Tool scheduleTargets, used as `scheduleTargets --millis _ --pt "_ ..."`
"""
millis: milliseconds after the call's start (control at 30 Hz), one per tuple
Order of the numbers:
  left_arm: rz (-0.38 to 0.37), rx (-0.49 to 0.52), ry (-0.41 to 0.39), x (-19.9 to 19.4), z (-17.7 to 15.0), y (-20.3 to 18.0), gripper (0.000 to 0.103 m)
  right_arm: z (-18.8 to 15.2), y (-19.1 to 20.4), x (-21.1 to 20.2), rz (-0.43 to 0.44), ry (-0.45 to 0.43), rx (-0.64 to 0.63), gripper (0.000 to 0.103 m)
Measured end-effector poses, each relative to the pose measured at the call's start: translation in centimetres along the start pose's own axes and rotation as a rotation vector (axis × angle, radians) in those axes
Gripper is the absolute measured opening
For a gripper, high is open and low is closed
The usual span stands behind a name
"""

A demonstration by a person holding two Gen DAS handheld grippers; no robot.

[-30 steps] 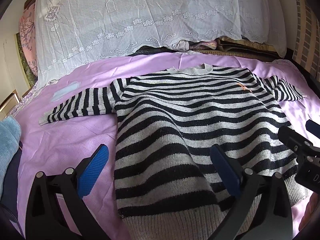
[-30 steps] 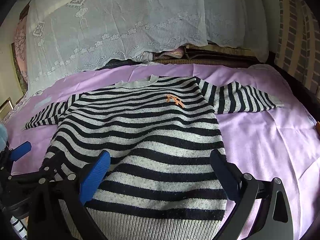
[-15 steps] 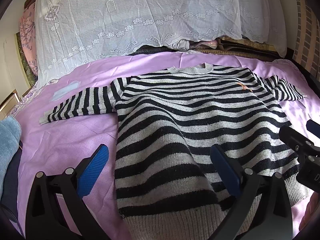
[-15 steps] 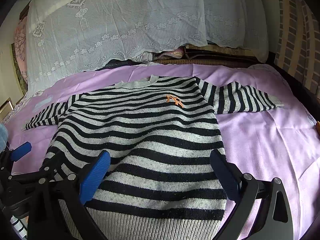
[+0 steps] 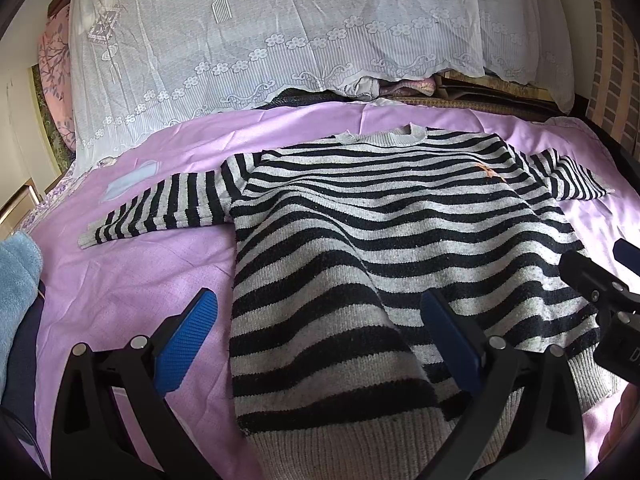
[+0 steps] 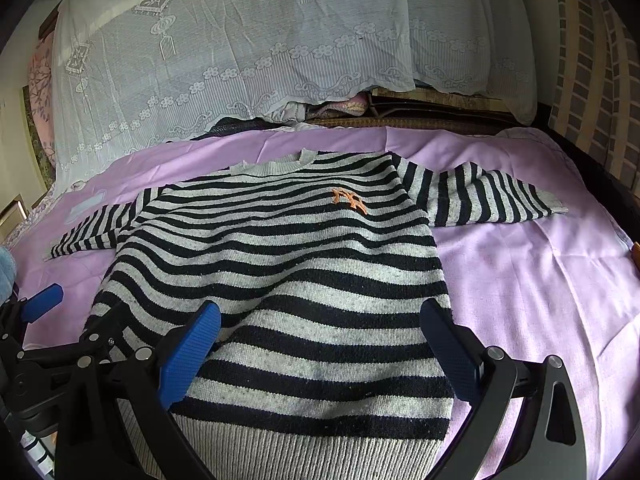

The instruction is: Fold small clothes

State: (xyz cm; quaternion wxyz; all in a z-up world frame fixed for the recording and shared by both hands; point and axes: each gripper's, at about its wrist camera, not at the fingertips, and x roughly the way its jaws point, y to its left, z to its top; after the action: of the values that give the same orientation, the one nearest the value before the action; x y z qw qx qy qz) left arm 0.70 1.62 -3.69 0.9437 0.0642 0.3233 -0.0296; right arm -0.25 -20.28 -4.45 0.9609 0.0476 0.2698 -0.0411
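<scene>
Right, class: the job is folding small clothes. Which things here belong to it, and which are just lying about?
Belongs to the job:
striped sweater, spread flat
purple sheet under it
left gripper, open
right gripper, open

Just lying about:
white lace cover
blue towel

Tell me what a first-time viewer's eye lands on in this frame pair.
The black-and-grey striped sweater dominates, laid flat with both sleeves spread on the purple sheet, a small orange emblem on its chest. In the foreground, the open left tool and open right tool hover over the sweater's hem. Behind, a white lace cover drapes over piled bedding.
</scene>
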Motion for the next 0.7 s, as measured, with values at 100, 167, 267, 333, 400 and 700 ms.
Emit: scheduleTargets --millis 100,167,267,333,400,700 --pt "0.001 -0.001 0.003 0.05 -0.06 0.01 0.099 -0.02 0.02 0.00 0.000 0.001 0.000 0.100" --pt "0.001 -0.001 0.006 0.06 -0.12 0.03 0.099 -0.03 0.03 0.00 0.000 0.001 0.000 0.100" --pt "0.002 -0.001 0.007 0.13 -0.03 -0.03 0.099 -0.05 0.02 0.03 0.001 0.002 0.000 0.100" --pt "0.003 -0.001 0.011 0.15 0.01 -0.08 0.099 -0.04 0.02 0.04 0.001 0.002 -0.001 0.100" --pt "0.002 -0.002 0.016 0.19 0.04 -0.12 0.099 -0.04 0.02 0.05 0.000 0.002 -0.001 0.100" --pt "-0.001 0.000 0.025 0.34 0.17 -0.21 0.099 -0.05 0.03 0.04 -0.005 0.005 -0.003 0.100"
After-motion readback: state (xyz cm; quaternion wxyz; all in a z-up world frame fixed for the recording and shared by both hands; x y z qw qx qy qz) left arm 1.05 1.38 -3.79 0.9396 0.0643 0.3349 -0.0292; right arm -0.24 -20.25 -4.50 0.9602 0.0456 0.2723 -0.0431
